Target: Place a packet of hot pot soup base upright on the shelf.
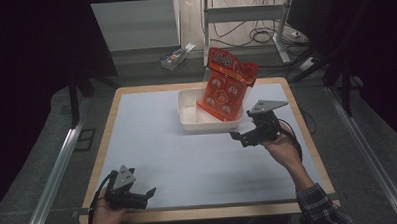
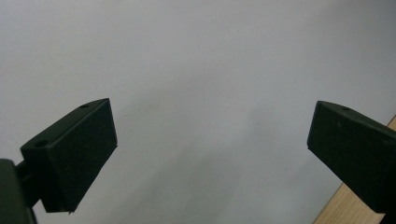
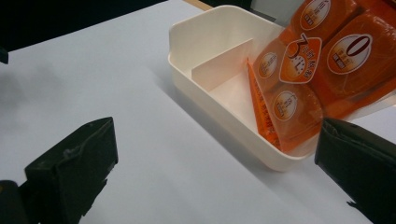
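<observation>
At the near left corner of the table, the left gripper [image 1: 150, 193] lies low in a hand [image 1: 106, 219], its jaws spread wide apart and holding nothing; in the left gripper view they frame bare white tabletop, with a sliver of the wooden edge [image 2: 355, 207] at the lower right.

Toward the middle and far side sits a white plastic bin [image 1: 187, 123] with an inner divider [image 3: 222, 69] that splits it into compartments. Leaning in its right-hand part is an orange snack bag [image 1: 226, 83], glossy and translucent, printed with round white labels (the lettering is too small to read) and holding smaller orange packets. Its long axis runs up and away from the person: the lower end rests inside the bin, while the crimped top end sticks well above the far rim, tilted back.

Just right of the bin, the right gripper [image 1: 240, 136] hovers near the bin's near right corner, jaws released and wide, gripping nothing, held by a hand [image 1: 283, 150] in a plaid sleeve [image 1: 320, 208].

The table [image 1: 152, 143] has a white top with a light wood border. Around it lie grey carpet, metal floor rails [image 1: 53, 169], dark curtains, cables [image 1: 256, 35] and a small box [image 1: 173, 59] on the floor beyond.
</observation>
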Motion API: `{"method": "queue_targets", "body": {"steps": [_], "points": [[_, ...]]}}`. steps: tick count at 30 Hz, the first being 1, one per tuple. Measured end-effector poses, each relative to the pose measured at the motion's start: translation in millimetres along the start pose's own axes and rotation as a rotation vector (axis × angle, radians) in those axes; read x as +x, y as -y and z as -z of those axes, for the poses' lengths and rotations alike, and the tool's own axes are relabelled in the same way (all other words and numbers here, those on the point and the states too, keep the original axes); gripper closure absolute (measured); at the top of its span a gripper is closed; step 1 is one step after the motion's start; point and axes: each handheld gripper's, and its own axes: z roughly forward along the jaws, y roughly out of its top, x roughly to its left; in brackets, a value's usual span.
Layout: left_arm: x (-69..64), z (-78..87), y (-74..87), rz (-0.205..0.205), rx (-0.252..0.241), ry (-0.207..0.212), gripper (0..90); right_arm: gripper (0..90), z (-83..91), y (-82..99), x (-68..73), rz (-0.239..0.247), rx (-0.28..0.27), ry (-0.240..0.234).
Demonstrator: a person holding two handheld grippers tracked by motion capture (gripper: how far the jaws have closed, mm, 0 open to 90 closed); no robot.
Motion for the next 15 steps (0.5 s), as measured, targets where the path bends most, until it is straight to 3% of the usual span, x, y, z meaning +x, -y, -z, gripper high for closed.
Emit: {"method": "queue_targets", "body": {"steps": [15], "points": [[-0.2, 0.2, -0.2, -0.001, -0.003, 0.002, 1.3, 0.0, 6.6, 7.9, 10.5, -0.024, 0.003, -0.002]]}}
